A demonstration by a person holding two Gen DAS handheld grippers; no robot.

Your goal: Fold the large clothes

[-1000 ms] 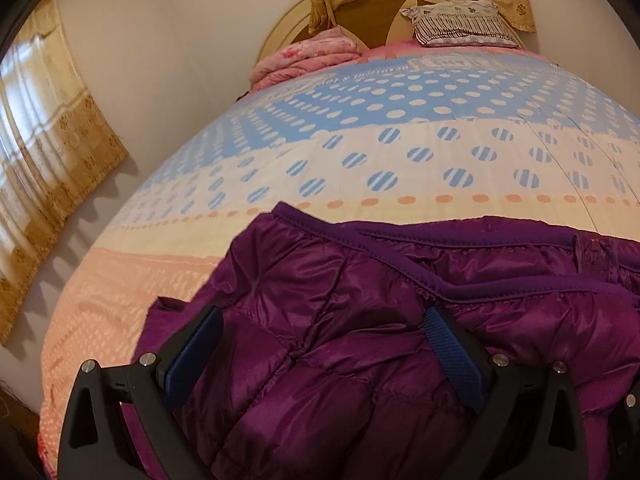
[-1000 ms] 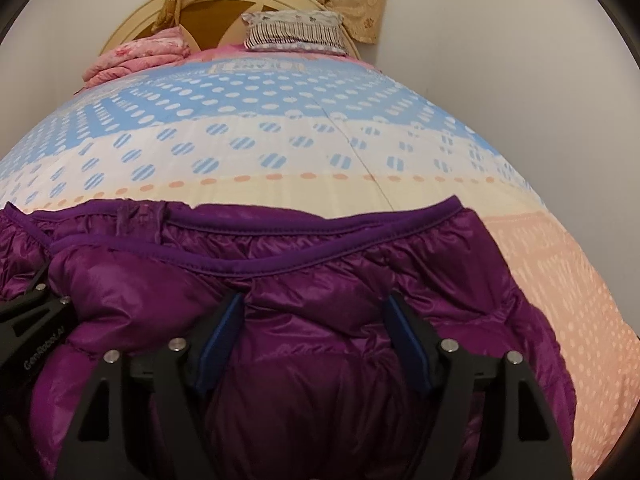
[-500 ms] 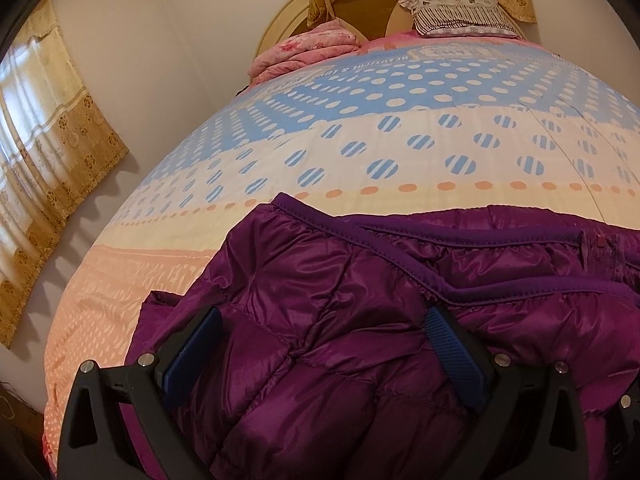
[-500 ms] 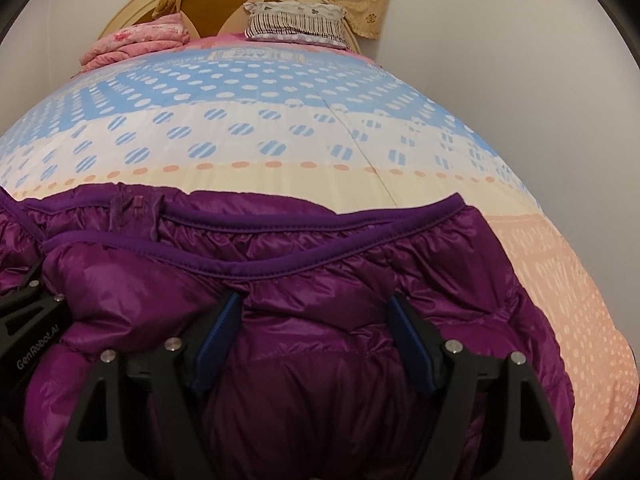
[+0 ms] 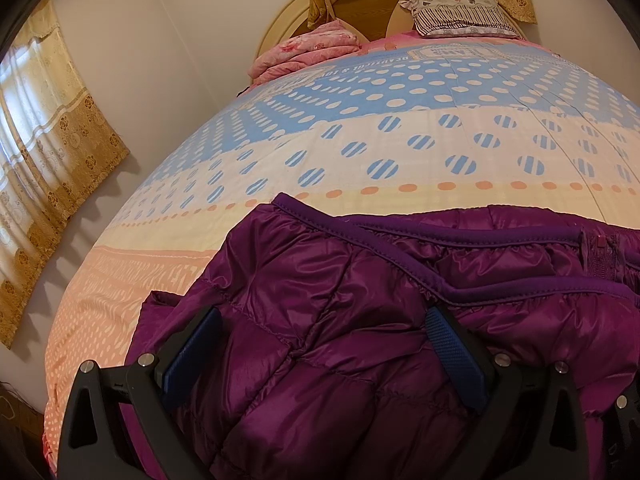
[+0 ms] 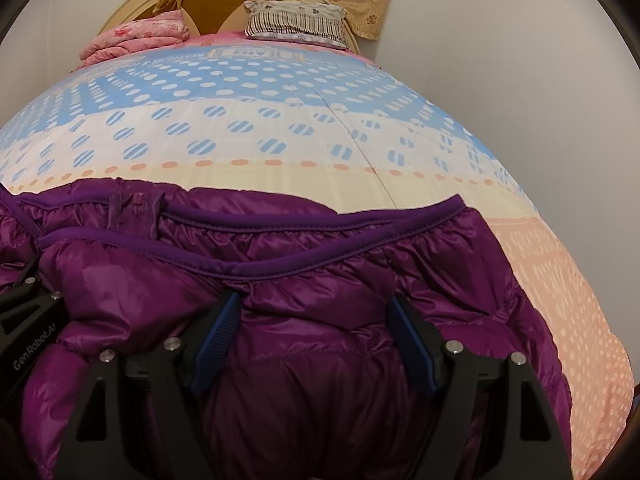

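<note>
Left wrist view: the bed point(image 5: 400, 152), under a dotted blue, cream and peach cover, filled most of the frame. A purple down jacket point(image 5: 340, 340) lay across its near end, long axis running side to side, bound hem edge point(image 5: 500, 294) on the far side, towards the headboard point(image 5: 384, 20). A folded pink quilt point(image 5: 308, 50) and a striped pillow point(image 5: 456, 14) sat at the head of the bed, well apart from the jacket; a gold curtain point(image 5: 44, 152) hung on the left wall.

Key relation: the jacket lay directly under and ahead of both claws, each angled down onto it. The left claw point(image 5: 322, 354) was over the jacket's left half, near its left edge. Its jaws stood wide, blue pads point(image 5: 456, 356) resting against puffed fabric that bulged between them; no pinch was visible. In the right wrist view the right claw point(image 6: 314, 338) sat over the right half of the jacket point(image 6: 320, 280), just short of the hem, jaws likewise wide, holding nothing. The left claw's body showed at that frame's left edge, so the two were side by side, neither clearly nearer.

Judgement: next grip probably goes on the hem or the near edge. Open bed point(image 6: 260, 128) beyond; nothing obstructed. Zip area point(image 6: 136, 210) lay between the claws.
</note>
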